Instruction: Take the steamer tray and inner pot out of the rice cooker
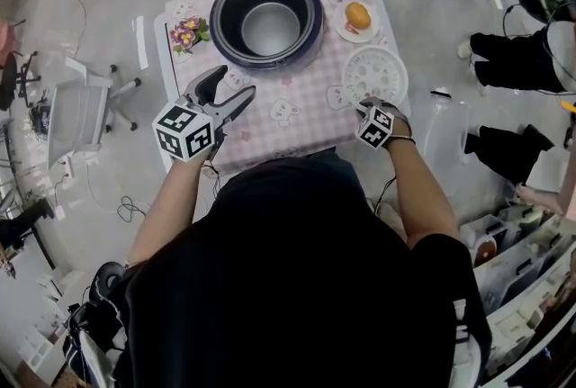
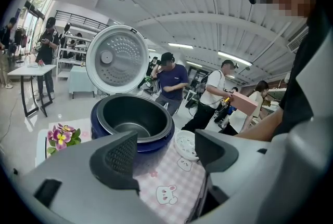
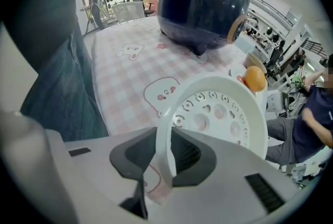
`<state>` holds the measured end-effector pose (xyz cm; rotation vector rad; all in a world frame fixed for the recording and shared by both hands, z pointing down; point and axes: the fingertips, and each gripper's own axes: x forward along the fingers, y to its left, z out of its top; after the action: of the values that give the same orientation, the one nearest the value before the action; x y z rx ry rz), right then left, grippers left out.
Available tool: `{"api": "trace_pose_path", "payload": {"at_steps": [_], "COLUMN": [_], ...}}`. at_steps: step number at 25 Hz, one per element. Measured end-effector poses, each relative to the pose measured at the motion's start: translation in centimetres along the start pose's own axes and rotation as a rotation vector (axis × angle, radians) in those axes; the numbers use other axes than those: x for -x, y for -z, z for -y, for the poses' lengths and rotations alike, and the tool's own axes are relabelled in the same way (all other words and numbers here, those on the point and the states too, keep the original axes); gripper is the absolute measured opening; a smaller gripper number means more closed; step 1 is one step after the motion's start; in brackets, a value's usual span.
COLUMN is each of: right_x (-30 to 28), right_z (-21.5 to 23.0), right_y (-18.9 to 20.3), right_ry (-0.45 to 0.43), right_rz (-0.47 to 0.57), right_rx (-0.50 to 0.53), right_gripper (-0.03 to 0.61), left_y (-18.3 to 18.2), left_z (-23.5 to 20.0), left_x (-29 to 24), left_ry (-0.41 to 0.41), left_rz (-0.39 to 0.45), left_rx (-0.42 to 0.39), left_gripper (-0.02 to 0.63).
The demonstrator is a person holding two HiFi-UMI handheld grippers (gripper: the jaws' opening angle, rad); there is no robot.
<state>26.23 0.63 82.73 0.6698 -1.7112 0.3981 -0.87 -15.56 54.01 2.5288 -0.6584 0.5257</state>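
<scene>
The tray (image 1: 375, 74) lies on the counter (image 1: 288, 121) beside the cooker (image 1: 219, 31), with the pot (image 1: 268, 28) inside it. The right gripper (image 1: 377, 107) has its fingers (image 3: 195, 158) straddling the tray's near rim, seemingly not pinching it. The left gripper (image 1: 231, 87) hovers open and empty.
</scene>
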Motion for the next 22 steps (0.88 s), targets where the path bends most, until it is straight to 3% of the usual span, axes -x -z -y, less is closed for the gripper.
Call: {"api": "trace_pose_path", "payload": {"at_steps": [14, 22], "right_x": [3.6, 6.9], "right_z": [1.0, 3.9], "right_y": [-2.9, -5.2], "right_ry": [-0.040, 0.026], "right_rz": [0.100, 0.185], "right_rx": [-0.138, -0.213], "right_gripper": [0.140, 0.137], "left_y": [-1.8, -2.6], "left_z": [-0.4, -0.7], "left_x": [0.6, 1.4], "left_ry": [0.014, 0.021], "left_rz": [0.043, 0.071], "left_rx": [-0.018, -0.030], "left_gripper": [0.351, 0.351]}}
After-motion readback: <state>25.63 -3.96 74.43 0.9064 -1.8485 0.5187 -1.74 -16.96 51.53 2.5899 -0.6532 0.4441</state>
